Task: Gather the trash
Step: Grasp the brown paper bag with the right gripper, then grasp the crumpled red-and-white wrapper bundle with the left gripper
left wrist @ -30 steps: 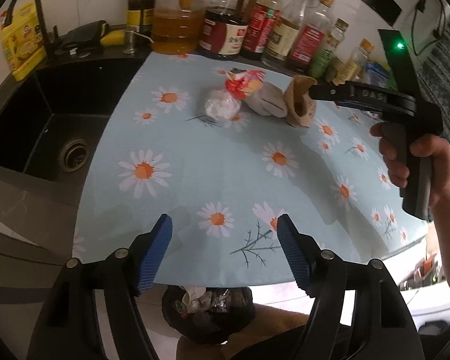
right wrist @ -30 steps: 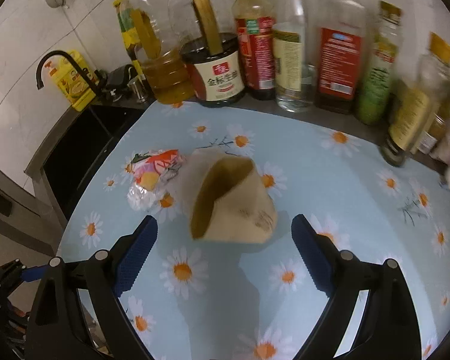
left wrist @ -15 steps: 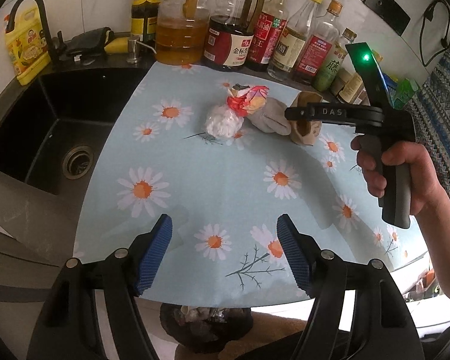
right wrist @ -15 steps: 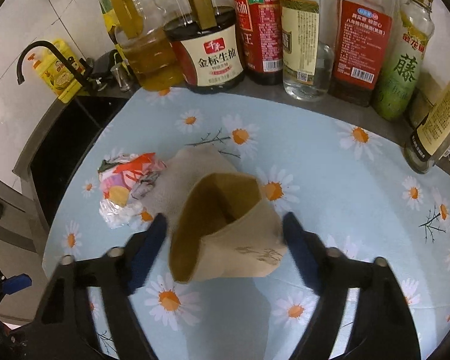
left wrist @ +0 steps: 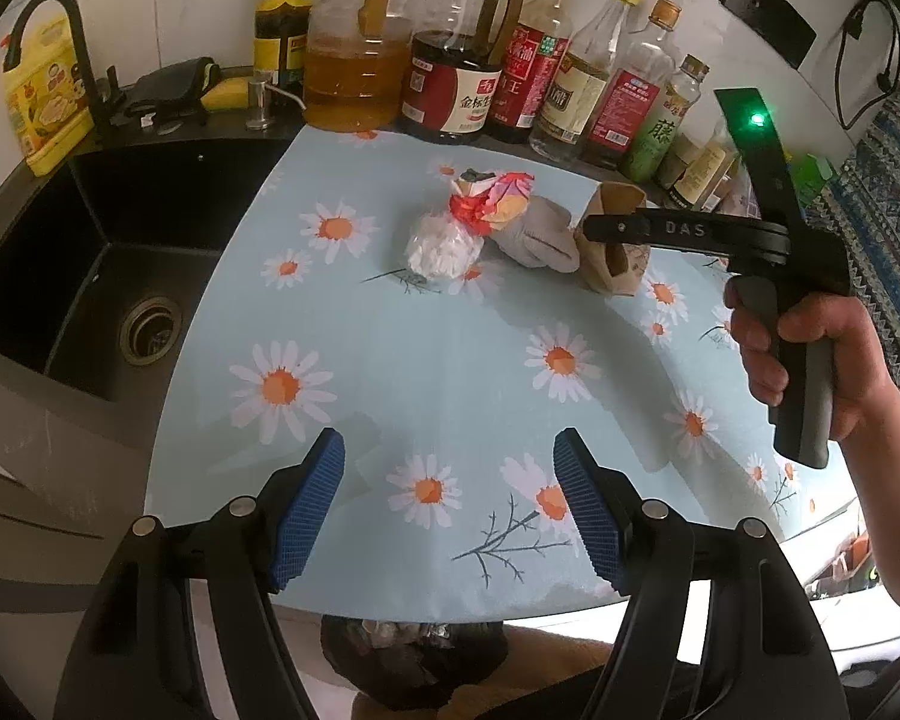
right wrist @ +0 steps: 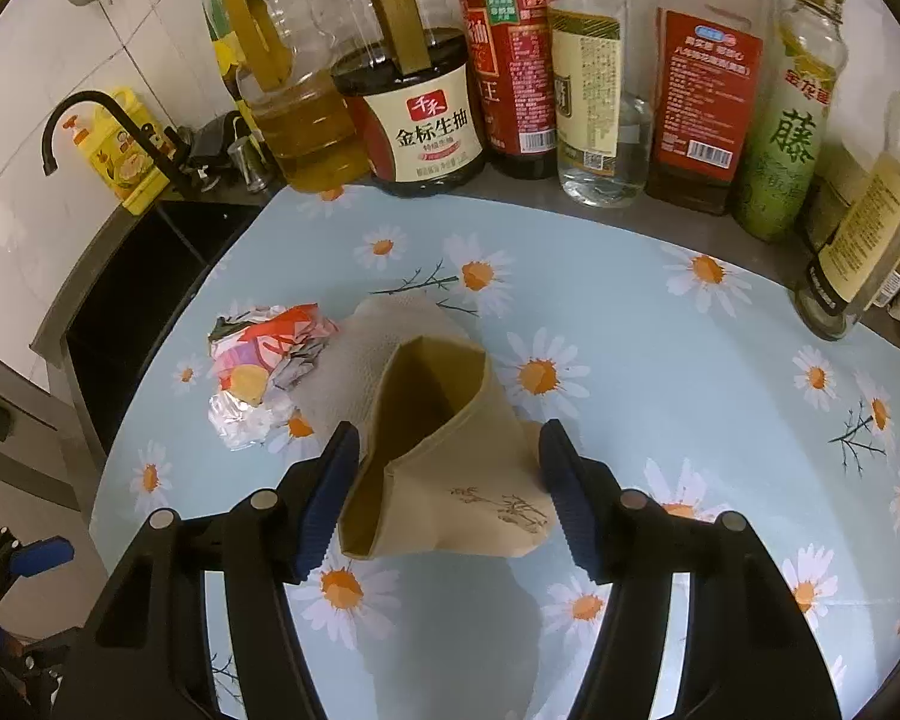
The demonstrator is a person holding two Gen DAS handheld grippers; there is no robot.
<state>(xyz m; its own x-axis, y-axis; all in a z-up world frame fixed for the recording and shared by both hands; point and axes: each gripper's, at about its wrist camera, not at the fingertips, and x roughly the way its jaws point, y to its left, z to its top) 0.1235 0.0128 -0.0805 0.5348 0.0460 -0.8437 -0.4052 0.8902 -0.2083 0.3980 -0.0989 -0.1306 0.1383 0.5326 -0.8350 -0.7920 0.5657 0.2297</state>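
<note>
Daisy-print counter [right wrist: 600,276], bottles [right wrist: 594,90] behind. Brown paper bag [right wrist: 444,456] between my right gripper [right wrist: 447,489] fingers, apart, not clamped. Left gripper [left wrist: 450,504] apart, empty. Bag looks light, crushable; pinch its folded sides.

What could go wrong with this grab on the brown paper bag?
1. The right tool straddles the brown paper bag, which stands open and hollow; closing may just crush it or let it slip out.
2. The crumpled tissue touches the bag's far side and may get dragged along, nudging the colourful wrapper.
3. The trash bag sits below the table edge, near the left tool; a loose grip could drop it short.
</note>
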